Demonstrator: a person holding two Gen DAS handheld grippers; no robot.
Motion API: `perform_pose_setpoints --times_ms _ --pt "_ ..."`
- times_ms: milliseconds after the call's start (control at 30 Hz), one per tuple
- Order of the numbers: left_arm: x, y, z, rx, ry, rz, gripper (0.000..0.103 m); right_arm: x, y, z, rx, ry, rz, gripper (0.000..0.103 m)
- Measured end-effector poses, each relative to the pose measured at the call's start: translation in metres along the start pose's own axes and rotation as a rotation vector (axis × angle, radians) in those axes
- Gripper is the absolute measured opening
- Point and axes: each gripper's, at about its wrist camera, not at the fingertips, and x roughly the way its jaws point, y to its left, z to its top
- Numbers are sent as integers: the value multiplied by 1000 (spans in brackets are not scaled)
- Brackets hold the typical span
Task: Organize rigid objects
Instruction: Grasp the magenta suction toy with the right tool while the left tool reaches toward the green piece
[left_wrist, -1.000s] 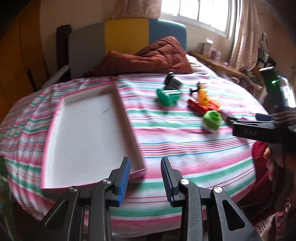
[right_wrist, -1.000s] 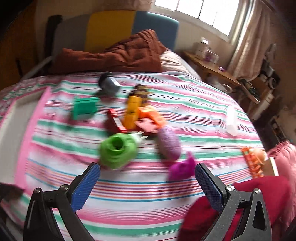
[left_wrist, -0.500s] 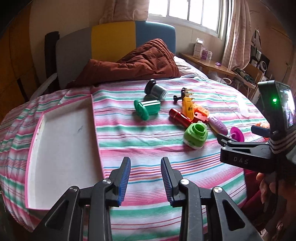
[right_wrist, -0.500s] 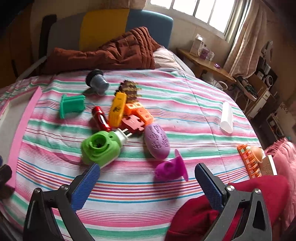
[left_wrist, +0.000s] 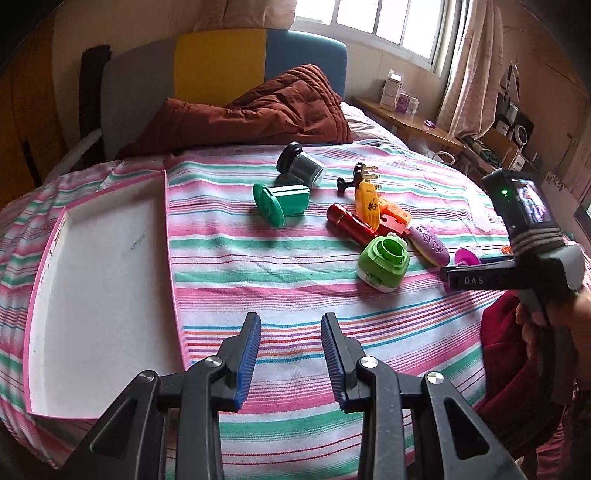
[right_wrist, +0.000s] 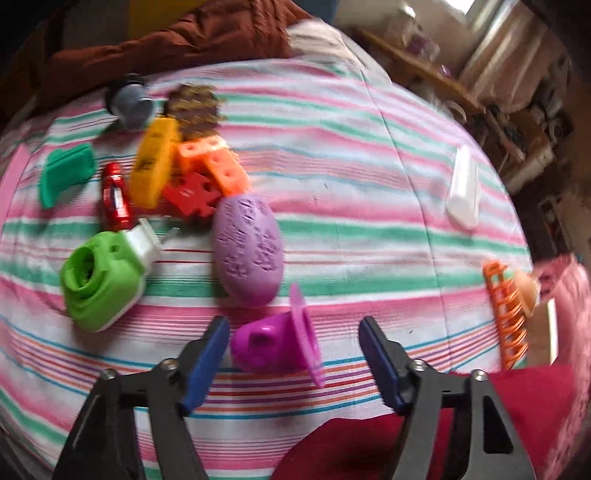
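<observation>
A magenta funnel-shaped piece (right_wrist: 273, 343) lies on the striped bedspread between the fingers of my right gripper (right_wrist: 293, 332). Its jaws are closing and stand open; neither pad presses on the piece. Just beyond lie a purple oval brush (right_wrist: 249, 247), a light green plug-in unit (right_wrist: 101, 273), a red cylinder (right_wrist: 116, 195), a yellow plug (right_wrist: 153, 164) and orange blocks (right_wrist: 218, 162). My left gripper (left_wrist: 291, 354) hovers open over bare bedspread with a narrow gap and nothing in it. To its left lies the white tray (left_wrist: 168, 236) with a pink rim.
A dark green spool (left_wrist: 282, 201) and a grey cup with a black lid (left_wrist: 301, 168) lie farther back. A white tube (right_wrist: 463, 188) and an orange comb (right_wrist: 506, 314) lie to the right. A brown quilt (left_wrist: 258, 114) is heaped at the headboard; red cloth (right_wrist: 369, 443) is near me.
My right gripper has dropped and tipped down over the magenta piece, and its jaws have narrowed around it. My left gripper has drifted right, away from the tray's near corner.
</observation>
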Motion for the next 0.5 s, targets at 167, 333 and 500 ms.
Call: perform_pose_setpoints --times_ms 167,333,500 --pt "3 -6 -1 41 6 29 34 8 -3 5 18 6 45 48" --pt "6 -9 0 48 7 20 34 0 -24 7 157 -49 297 46" --pt "18 -21 5 56 16 -16 34 18 -50 4 338 33 662 31"
